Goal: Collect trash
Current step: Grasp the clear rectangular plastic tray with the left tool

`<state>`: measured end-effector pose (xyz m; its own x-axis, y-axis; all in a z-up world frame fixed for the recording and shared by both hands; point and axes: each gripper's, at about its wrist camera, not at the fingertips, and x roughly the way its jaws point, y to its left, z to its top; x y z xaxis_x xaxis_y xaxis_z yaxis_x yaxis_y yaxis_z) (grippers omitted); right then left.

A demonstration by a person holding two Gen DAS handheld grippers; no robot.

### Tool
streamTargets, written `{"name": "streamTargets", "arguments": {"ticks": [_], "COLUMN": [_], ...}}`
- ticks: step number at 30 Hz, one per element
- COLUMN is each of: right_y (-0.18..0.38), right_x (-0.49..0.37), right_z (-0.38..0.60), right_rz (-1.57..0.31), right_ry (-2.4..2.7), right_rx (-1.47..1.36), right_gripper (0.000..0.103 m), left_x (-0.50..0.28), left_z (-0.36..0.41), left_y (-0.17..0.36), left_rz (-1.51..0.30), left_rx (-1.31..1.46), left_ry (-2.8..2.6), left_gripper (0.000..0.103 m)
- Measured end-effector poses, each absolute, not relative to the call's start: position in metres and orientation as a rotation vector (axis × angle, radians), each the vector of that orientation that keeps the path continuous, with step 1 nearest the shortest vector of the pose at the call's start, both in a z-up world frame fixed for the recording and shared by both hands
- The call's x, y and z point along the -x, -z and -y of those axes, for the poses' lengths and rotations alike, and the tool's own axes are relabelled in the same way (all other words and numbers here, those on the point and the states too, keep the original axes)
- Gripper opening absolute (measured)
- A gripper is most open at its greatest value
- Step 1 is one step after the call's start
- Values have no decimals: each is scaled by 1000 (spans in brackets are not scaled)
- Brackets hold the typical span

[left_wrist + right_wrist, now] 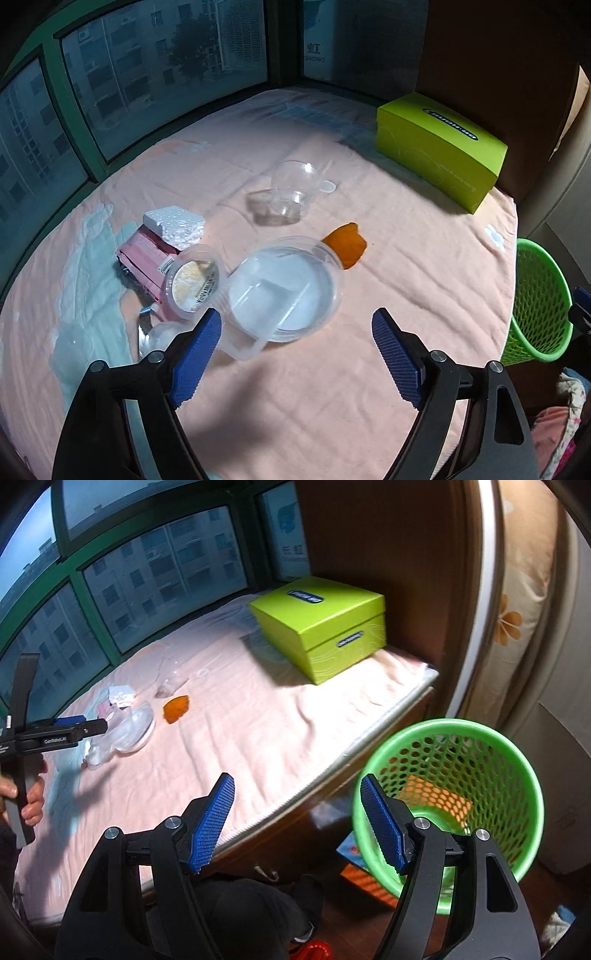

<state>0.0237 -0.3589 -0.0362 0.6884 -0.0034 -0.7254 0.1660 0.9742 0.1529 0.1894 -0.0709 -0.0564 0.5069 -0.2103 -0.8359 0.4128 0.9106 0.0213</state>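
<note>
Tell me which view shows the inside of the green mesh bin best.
The right wrist view: it looks down past the rim of the green mesh bin to an orange patch at its bottom. The left wrist view shows only its outer side at the right edge, beyond the pink cloth.

clear containers [284, 288]: 4 | green boxes [439, 147]: 1 | baskets [480, 746]: 1

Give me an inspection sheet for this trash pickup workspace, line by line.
Surface: pink cloth, wrinkled.
Job's things: round clear container, lidded cup, foam block, pink packet, clear cup on its side, orange scrap; green basket beside the edge.
Clutter: green box.
Grippers: left gripper open, empty; right gripper open, empty.
Cables: nothing seen.
Surroundings: window behind.
</note>
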Motion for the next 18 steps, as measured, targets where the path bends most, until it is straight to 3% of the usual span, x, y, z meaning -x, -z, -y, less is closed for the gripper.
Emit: {"name": "streamTargets", "arguments": {"ticks": [6,18], "right_y": [41,46], "right_x": [-45,-79], "right_z": [335,311], "right_rz": [-832,-858], "right_ry": [51,-3], "right_rx": [-191,-165], "right_gripper": [76,76], "left_x": [-211,-226], "left_z": [54,41], "left_y": [70,88], "left_rz": [-987,-998], "left_rx": [-234,-228], "left_ry": [432,545], "left_gripper": [88,88]}}
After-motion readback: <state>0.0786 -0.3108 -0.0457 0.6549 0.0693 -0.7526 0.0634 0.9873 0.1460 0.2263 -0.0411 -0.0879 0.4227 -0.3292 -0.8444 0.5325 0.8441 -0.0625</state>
